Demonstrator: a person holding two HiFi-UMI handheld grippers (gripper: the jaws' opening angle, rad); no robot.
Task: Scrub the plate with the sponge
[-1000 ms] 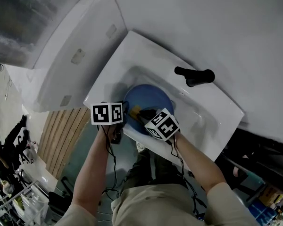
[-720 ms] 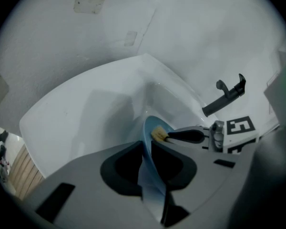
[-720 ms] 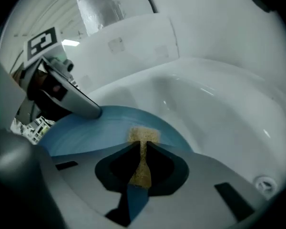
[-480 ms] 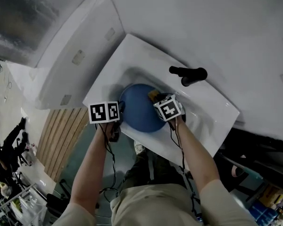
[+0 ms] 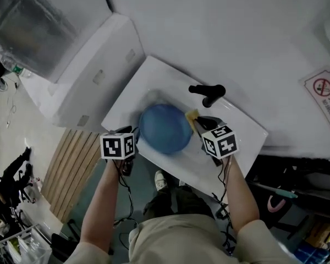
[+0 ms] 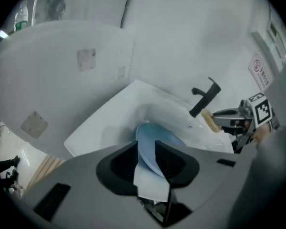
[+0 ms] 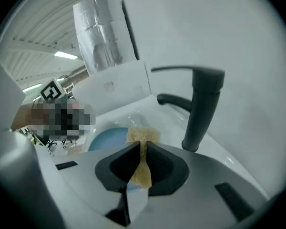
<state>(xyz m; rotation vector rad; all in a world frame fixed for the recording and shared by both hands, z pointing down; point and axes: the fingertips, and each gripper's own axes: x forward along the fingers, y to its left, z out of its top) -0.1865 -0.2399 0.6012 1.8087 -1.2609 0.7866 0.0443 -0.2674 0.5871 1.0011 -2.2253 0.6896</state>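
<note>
A pale grey wall (image 5: 236,32) fills the top of the head view. Against it at the left stands a large white casing (image 5: 93,76) with small grey patches on its face. Beside that casing, a white sink (image 5: 154,76) juts out from the wall. Below the sink, the person's two forearms reach up from the bottom of the view, and a strip of wooden slats (image 5: 71,164) lies on the floor at the left.

The blue plate (image 5: 165,128) sits in the bowl of the sink, toward its left and front side. A black faucet (image 5: 207,92) rises from the back ledge, just behind the plate and to its right.

The left gripper (image 6: 145,151) is at the plate's left edge, over the sink's front rim. Its jaws have just been opening and now stand parted. The plate's near rim shows in the gap between them, and the pads do not seem to press on it.

The right gripper (image 7: 142,149) hangs over the right part of the bowl, below the faucet. Its jaws are pinched on the yellow sponge (image 5: 192,115). The sponge sticks out past the jaw tips, just beside the plate's right rim.

A small red prohibition sign (image 5: 324,95) hangs on the wall, far right.
</note>
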